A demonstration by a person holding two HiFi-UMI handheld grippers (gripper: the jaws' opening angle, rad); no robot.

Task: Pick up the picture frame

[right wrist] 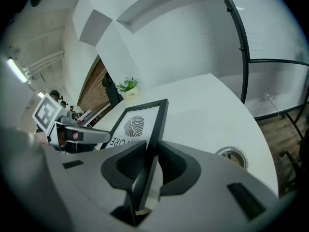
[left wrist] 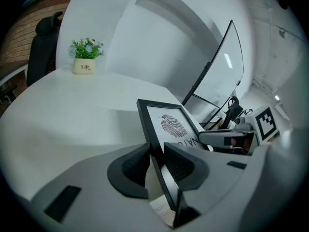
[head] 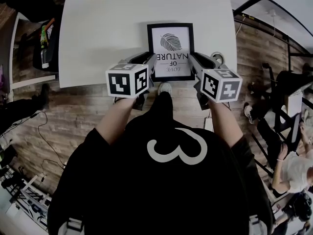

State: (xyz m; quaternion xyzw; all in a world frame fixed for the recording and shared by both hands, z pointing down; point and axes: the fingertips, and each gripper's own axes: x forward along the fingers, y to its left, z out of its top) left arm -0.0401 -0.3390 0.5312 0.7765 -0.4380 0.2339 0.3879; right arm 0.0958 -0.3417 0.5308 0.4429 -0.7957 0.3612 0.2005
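Black shirt (head: 173, 180) fills the near view, and just past it both arms reach out to the job. Left hand-held gripper (left wrist: 157, 153) is clamped on the left side rail of the picture frame (left wrist: 169, 122), with ribbed pads on the front and back faces. Right hand-held gripper (right wrist: 152, 153) has the right rail the same way, so neither is empty and neither is wide.

The frame sits between the two over the near edge of the counter (head: 107, 33), print side up and tilted. It looks to be clear of the surface, but I can't confirm that at the far edge.

Both grips are near the lower end of the rails, so most of the frame hangs out beyond the pads — expect it to want to pivot down. My read for the lift:
- raise both sides at the same rate, no twist between the hands or the thin rails will rack
- don't squeeze harder, the glazing is between the pads
- hold the tilt and go straight up

Nothing is in the path. The round grommet (right wrist: 234, 156) is off to the right and the small plant pot (left wrist: 85, 62) is well away at the far end.
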